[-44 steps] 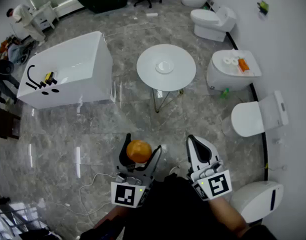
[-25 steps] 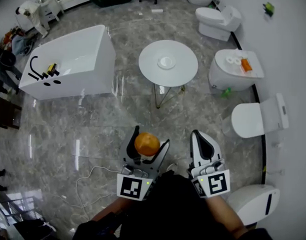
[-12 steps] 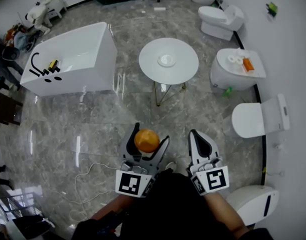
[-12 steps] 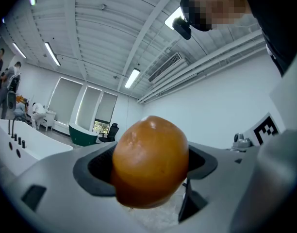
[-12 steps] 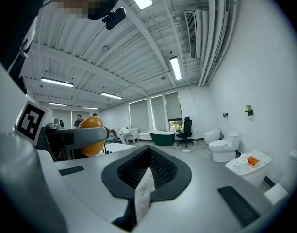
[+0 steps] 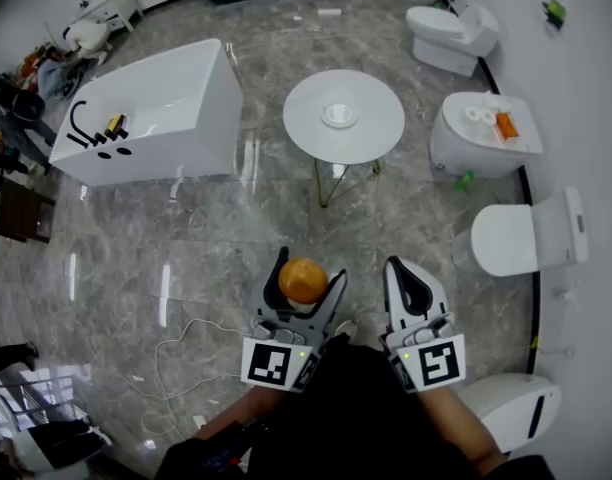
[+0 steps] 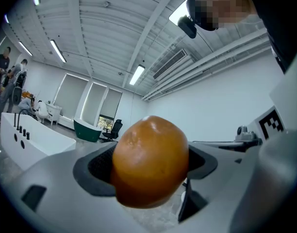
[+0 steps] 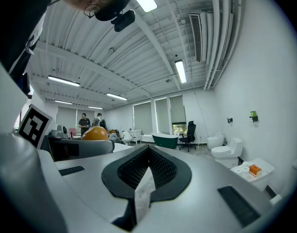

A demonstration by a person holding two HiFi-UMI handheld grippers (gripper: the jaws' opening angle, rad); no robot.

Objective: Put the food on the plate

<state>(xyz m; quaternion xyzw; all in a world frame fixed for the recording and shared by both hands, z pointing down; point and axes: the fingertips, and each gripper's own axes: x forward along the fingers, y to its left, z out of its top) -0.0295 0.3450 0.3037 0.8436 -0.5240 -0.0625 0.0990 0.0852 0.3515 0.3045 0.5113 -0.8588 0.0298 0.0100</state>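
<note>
An orange fruit (image 6: 303,280) is clamped between the jaws of my left gripper (image 6: 306,268), held over the marble floor at the bottom centre of the head view. It fills the left gripper view as a round orange (image 7: 149,159) pressed against both dark pads. My right gripper (image 6: 406,273) hangs beside it, shut with nothing inside; its pads (image 8: 153,166) meet with only a thin slit. A small white plate (image 6: 338,115) lies at the middle of a round white table (image 6: 306,138), well ahead of both grippers.
A white bathtub (image 6: 156,113) stands to the left of the table. Toilets (image 6: 451,30) (image 6: 526,236) and a white basin unit (image 6: 486,133) line the right wall. A thin cable (image 6: 186,353) lies on the floor at my left. People stand at the far left edge.
The head view has drifted a little, so the room sits slightly differently in frame. The orange stays clamped in the left gripper, and the right gripper stays shut beside it.
</note>
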